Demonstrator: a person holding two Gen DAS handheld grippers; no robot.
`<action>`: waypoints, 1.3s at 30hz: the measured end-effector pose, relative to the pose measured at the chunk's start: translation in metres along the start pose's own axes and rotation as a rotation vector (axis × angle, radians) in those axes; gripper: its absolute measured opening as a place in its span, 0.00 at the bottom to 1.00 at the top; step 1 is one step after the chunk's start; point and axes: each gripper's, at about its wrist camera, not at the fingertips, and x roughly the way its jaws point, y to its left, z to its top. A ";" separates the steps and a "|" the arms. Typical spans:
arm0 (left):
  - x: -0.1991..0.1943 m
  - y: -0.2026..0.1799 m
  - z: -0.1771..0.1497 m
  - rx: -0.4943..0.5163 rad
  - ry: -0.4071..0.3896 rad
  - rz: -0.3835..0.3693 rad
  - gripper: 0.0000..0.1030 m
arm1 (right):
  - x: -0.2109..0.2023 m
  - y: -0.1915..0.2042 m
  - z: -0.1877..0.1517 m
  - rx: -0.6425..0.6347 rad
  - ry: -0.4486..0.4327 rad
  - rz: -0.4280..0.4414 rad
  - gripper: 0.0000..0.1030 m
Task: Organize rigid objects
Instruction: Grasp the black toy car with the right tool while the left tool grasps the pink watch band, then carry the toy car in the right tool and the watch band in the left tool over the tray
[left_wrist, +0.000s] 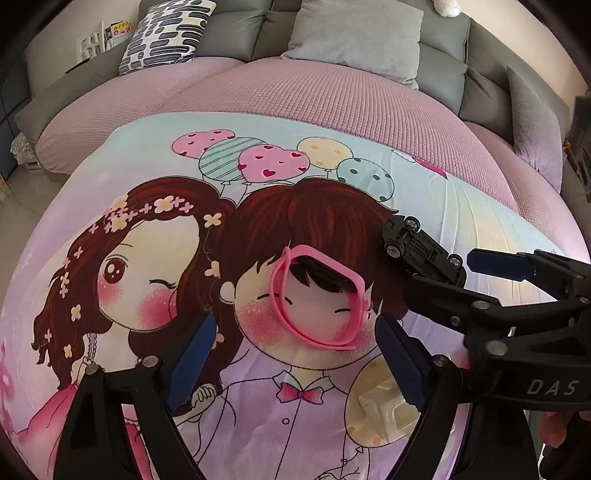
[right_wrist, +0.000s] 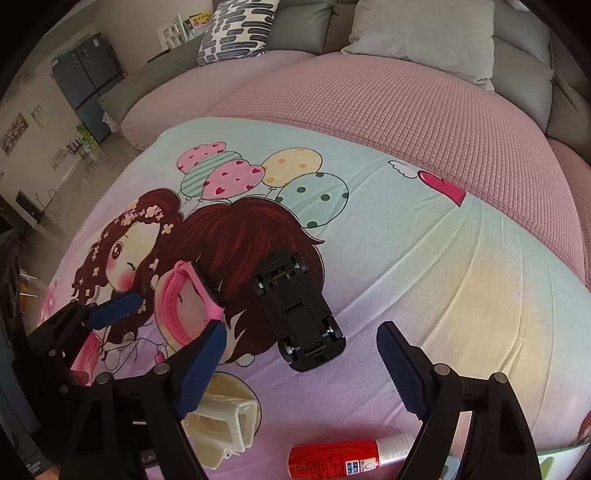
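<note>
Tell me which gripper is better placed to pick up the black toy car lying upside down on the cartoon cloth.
Probably the right gripper. Its open jaws straddle the toy car, which lies just ahead of them. The left gripper faces the pink band instead, with the car off to its side.

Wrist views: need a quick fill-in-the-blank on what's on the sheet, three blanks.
1. The black toy car lies ____ side up, showing its chassis.
2. The pink watch lies in front of the ____ claw.
3. The glue stick has an ____ body.
Missing words: wheels; left; orange
</note>
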 end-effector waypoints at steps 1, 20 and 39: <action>0.001 -0.002 0.001 0.005 -0.002 -0.001 0.85 | 0.002 0.002 0.002 -0.009 0.003 -0.005 0.82; 0.011 -0.015 0.011 0.060 -0.030 0.001 0.59 | 0.011 -0.011 0.006 0.044 0.031 0.028 0.35; -0.075 -0.040 -0.010 0.005 -0.123 0.012 0.58 | -0.099 -0.038 -0.064 0.217 -0.161 0.012 0.35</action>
